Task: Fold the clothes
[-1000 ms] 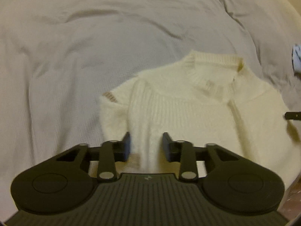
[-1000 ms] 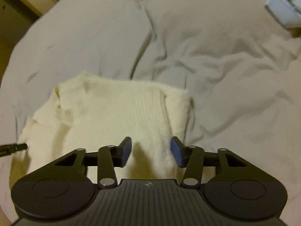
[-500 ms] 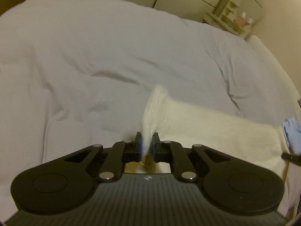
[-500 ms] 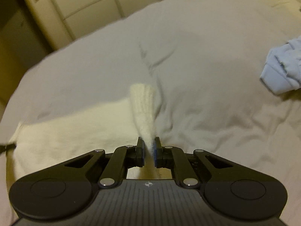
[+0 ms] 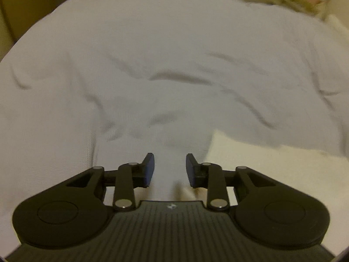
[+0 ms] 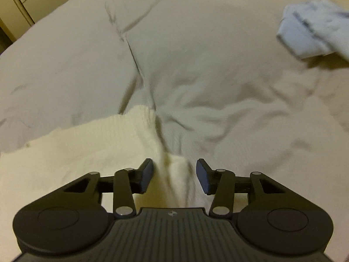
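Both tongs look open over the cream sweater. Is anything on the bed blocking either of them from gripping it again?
Nothing visible. A ridge of the cream sweater lies between the right tongs. The left tongs hang over bare bedsheet, the sweater just beside them. The folded blue garment lies far off.

The bed (image 5: 165, 50) fills both views, covered in a pale sheet (image 6: 218, 43), rumpled with soft creases. One long crease runs down the sheet in the right wrist view and ends just at the sweater (image 6: 87, 148). The sweater, cream and knitted, lies directly on the sheet, its edge raised in a ridge. In the left wrist view the sweater (image 5: 272, 163) spreads flat, low at the right. Well apart from the sweater, toward the far right of the sheet, lies a light blue cloth (image 6: 309, 37), bunched up.
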`<state>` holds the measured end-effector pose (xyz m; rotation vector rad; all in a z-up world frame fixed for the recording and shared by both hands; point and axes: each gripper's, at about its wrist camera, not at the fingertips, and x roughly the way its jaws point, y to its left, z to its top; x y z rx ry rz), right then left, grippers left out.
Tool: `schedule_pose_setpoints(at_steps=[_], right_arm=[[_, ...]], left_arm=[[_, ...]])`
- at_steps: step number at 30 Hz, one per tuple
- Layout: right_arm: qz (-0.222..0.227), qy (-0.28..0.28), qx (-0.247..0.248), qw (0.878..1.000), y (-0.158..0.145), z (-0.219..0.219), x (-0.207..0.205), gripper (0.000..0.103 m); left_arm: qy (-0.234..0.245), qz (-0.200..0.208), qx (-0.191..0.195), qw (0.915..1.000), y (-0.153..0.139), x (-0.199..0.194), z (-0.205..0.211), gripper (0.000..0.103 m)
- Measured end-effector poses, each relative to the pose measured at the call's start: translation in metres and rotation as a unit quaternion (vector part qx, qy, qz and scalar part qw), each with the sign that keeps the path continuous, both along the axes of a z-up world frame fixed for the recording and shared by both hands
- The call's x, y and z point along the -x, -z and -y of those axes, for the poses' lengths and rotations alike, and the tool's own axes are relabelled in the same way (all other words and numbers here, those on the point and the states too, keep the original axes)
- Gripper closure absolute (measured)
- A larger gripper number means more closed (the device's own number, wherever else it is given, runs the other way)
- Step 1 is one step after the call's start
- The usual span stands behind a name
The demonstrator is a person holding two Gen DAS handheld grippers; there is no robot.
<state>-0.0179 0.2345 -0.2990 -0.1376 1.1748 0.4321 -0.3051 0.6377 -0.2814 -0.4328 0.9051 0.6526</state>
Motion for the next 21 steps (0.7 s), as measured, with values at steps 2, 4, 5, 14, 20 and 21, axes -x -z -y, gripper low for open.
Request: schedule_pose_setpoints(at_steps=[2, 4, 5, 14, 20, 21], right_arm=[[0.018, -0.019, -0.014, 1.0, -0.017, 0.003, 0.026, 0.058], [0.015, -0.049, -0.025, 0.998, -0.024, 0.005, 0.056, 0.058], [0.01, -0.065, -0.03, 0.997, -0.026, 0.006, 0.072, 0.058], [-0.052, -0.023, 0.005, 0.998, 0.021, 0.048, 0.105, 0.08], [-0.02, 0.01, -0.046, 0.999, -0.017, 0.053, 0.115, 0.068], [-0.031, 0.009, -0.067, 0.997, -0.017, 0.052, 0.12, 0.067]], left_arm=[[0.055, 0.02, 0.015, 0.9982, -0.014, 0.013, 0.025, 0.092], [0.116, 0.017, 0.028, 0.9927, -0.014, 0.025, 0.057, 0.094], [0.136, 0.011, 0.034, 0.99, -0.01, 0.031, 0.07, 0.094], [0.088, -0.051, 0.035, 0.9942, 0.037, 0.064, 0.062, 0.099], [0.06, -0.007, 0.034, 0.9976, -0.002, 0.083, 0.066, 0.098], [0.071, -0.002, 0.033, 0.997, -0.006, 0.083, 0.074, 0.097]])
